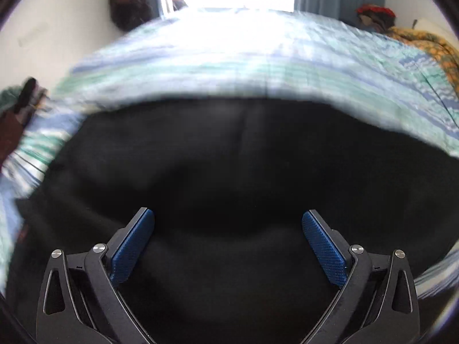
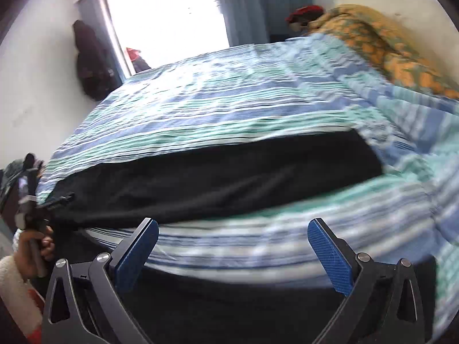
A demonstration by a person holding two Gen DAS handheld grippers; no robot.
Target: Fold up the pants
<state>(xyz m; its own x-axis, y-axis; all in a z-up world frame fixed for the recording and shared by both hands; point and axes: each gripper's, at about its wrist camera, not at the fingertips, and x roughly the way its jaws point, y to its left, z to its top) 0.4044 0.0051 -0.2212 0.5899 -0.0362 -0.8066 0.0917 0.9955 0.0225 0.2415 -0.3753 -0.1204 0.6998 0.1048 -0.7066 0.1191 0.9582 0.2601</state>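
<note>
The black pants (image 2: pixel 218 177) lie as a long flat band across the near part of the striped bed. In the left wrist view they (image 1: pixel 229 154) fill the lower frame. My left gripper (image 1: pixel 228 215) is open, its blue pads spread wide just above the dark cloth, holding nothing. It also shows in the right wrist view (image 2: pixel 31 197) at the pants' left end, held by a hand. My right gripper (image 2: pixel 232 225) is open and empty, hovering over the bed's near edge, in front of the pants.
The bed has a blue, green and white striped cover (image 2: pixel 229 100). An orange patterned blanket (image 2: pixel 381 46) is heaped at the far right. A dark bag (image 2: pixel 89 60) hangs on the left wall beside a bright window (image 2: pixel 166 17). Both views are motion-blurred.
</note>
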